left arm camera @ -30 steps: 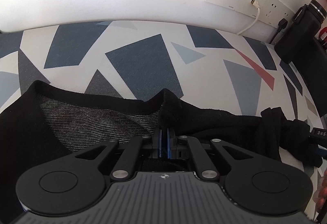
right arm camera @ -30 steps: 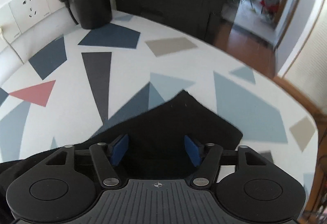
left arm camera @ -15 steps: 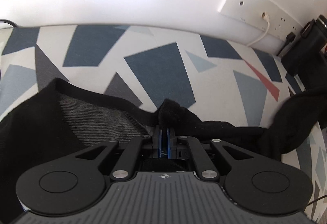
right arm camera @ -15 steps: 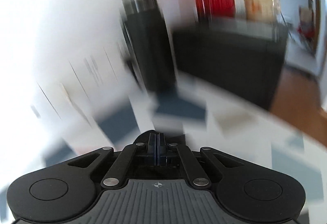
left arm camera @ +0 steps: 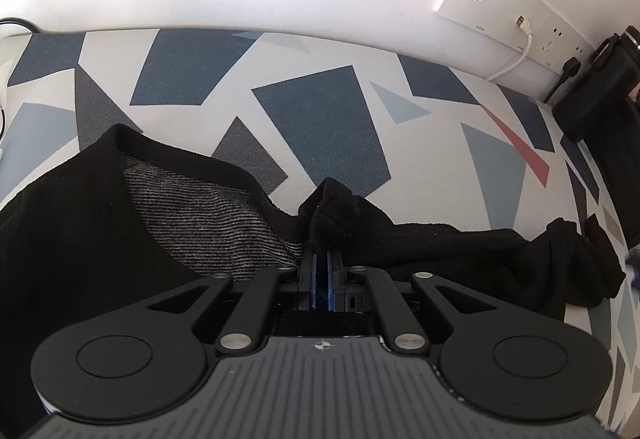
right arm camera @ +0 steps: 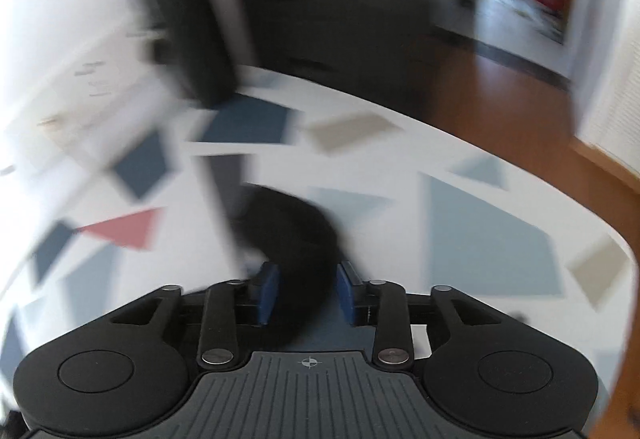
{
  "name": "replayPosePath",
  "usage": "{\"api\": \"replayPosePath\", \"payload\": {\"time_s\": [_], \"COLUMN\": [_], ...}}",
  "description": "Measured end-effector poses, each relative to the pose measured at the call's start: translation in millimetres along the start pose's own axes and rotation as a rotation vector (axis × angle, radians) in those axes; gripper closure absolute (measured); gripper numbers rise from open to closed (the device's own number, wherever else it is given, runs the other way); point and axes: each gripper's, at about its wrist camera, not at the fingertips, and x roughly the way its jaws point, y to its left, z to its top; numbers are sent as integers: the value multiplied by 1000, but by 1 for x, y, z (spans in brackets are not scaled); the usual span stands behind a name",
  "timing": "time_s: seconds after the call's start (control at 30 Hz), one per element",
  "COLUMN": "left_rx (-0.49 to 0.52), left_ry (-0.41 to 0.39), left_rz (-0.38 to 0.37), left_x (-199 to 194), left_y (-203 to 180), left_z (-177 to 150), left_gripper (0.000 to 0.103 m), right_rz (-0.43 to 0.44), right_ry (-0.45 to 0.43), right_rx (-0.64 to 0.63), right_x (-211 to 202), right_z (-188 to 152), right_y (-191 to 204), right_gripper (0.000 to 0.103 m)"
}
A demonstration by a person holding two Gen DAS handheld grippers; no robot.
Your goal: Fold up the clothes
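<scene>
While blurred, right claw (right arm camera: 306,289) opening | black garment (right arm camera: 296,239) between pads

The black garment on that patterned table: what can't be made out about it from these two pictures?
- Left wrist view: the black garment runs off the left edge and under the left tool, hiding its full shape.
- Right wrist view: motion blur smears the cloth between the opening right tool; contact with the pads is unclear.

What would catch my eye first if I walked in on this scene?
A black garment sprawled over a tabletop covered in blue, grey and red shards. The left gripper is shut on a bunched fold of it near the grey-lined collar, while the right gripper is opening with dark cloth between its pads.
</scene>
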Motion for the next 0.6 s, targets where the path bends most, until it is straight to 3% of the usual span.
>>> {"api": "replayPosePath", "payload": {"time_s": [0.03,0.07,0.17,0.3,0.43,0.6], "left_rx": [1,4,36,91,86,101], "left_ry": [-1,-2,-7,-12,-4,2], "left_rz": [3,6,18,44,42,29], "left_x": [0,0,1,2,0,-5], "left_y": [-1,-1,-5,-12,-12,-14], "left_z": [0,-1,-2,-5,-8,-19], "left_gripper": [97,97,97,97,97,97], "right_rz": [39,74,73,75,98,187], "right_ry": [-1,2,121,297,283,316], "right_rx": [-45,-82,-17,216,62,49], "right_x": [0,0,19,48,49,50], "right_z": [-1,-1,4,16,16,11], "right_y": [10,20,33,29,57,74], "right_gripper": [52,47,46,44,41,38]}}
